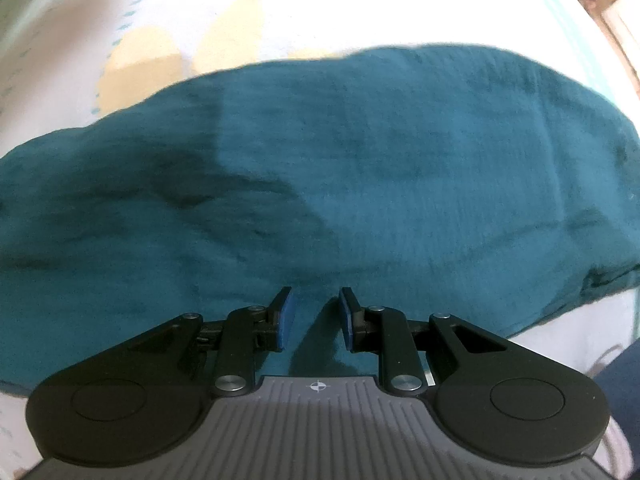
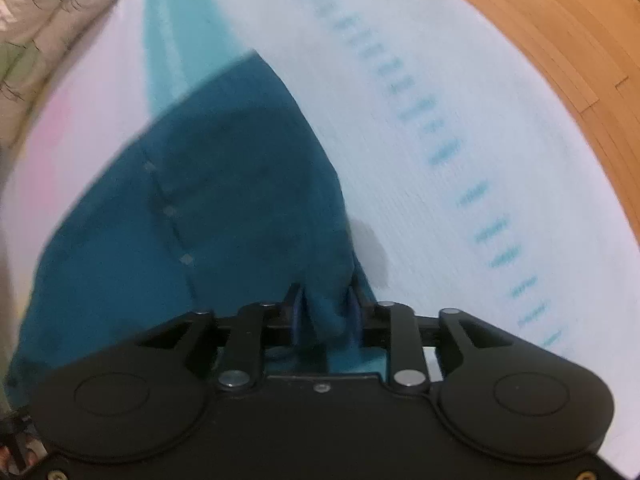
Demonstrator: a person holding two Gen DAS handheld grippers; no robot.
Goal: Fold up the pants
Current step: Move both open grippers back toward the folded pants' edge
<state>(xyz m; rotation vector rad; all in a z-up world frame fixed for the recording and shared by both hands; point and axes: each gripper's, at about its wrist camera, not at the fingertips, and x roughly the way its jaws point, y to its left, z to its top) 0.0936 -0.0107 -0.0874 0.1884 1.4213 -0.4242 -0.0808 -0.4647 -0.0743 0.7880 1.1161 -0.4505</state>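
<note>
Pants [image 1: 360,160], teal, lie spread flat on a white patterned bed sheet [image 1: 80,20]. Left gripper [image 1: 314,320] points down over the near edge, jaws narrowly apart, nothing between the pads. Right gripper [image 2: 326,312] has a raised fold of pants between its jaws; image too blurred to tell if the pads press it.
</note>
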